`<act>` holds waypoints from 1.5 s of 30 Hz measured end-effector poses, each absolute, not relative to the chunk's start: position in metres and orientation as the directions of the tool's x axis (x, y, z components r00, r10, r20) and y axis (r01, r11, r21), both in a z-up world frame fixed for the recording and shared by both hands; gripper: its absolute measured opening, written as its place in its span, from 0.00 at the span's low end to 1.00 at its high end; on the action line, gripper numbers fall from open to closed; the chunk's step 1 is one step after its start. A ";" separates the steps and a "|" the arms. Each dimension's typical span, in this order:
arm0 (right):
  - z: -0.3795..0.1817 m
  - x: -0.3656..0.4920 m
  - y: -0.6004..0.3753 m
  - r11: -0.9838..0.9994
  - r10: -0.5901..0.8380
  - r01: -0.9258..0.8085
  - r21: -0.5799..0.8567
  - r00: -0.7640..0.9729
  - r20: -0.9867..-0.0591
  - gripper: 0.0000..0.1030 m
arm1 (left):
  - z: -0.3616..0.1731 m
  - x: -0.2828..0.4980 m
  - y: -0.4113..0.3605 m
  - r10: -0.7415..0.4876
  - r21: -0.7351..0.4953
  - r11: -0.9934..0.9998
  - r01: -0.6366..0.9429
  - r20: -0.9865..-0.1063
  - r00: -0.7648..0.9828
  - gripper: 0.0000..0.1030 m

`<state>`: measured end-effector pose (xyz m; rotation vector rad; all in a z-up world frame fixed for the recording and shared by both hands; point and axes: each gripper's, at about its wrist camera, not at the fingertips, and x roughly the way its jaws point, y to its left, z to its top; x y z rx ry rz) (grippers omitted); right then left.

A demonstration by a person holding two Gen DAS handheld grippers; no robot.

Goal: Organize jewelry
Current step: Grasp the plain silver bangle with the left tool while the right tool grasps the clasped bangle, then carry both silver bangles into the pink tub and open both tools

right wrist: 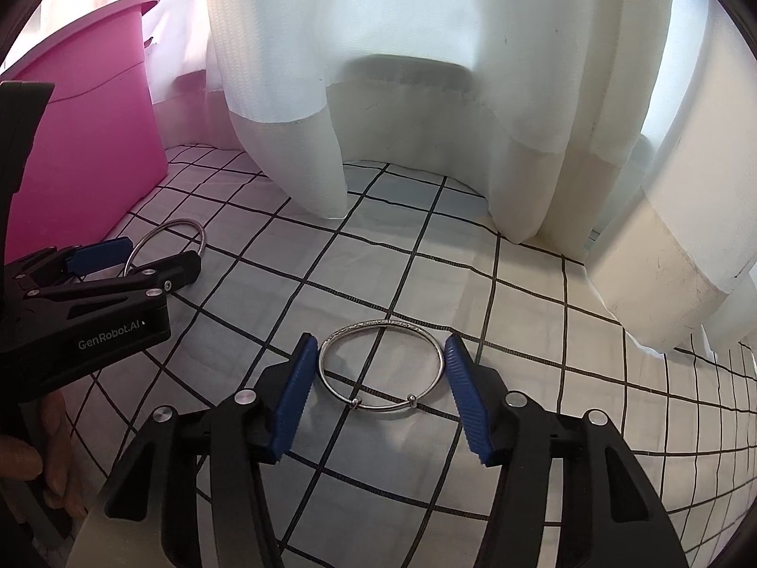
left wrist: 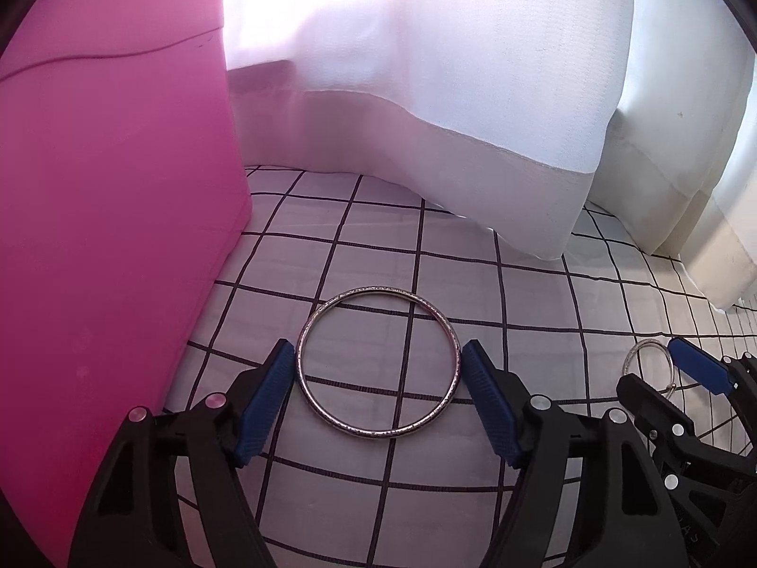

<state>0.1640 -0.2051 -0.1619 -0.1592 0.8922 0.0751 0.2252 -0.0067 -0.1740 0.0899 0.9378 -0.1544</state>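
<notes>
A textured silver bangle lies flat on the checked cloth. My left gripper is open, its blue pads on either side of the bangle, close to its rim. It also shows in the right wrist view, with the bangle behind it. A second silver bangle with two small beads lies flat between the open blue pads of my right gripper. In the left wrist view the right gripper sits at this second bangle.
A pink plastic bin stands close on the left, also in the right wrist view. White curtains hang down onto the cloth at the back and right.
</notes>
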 end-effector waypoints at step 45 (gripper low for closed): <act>0.071 0.096 -0.153 0.929 0.269 -0.369 -0.038 0.741 -0.615 0.52 | 0.081 0.102 0.026 -0.148 -0.089 0.989 0.119 -0.590 0.794 0.68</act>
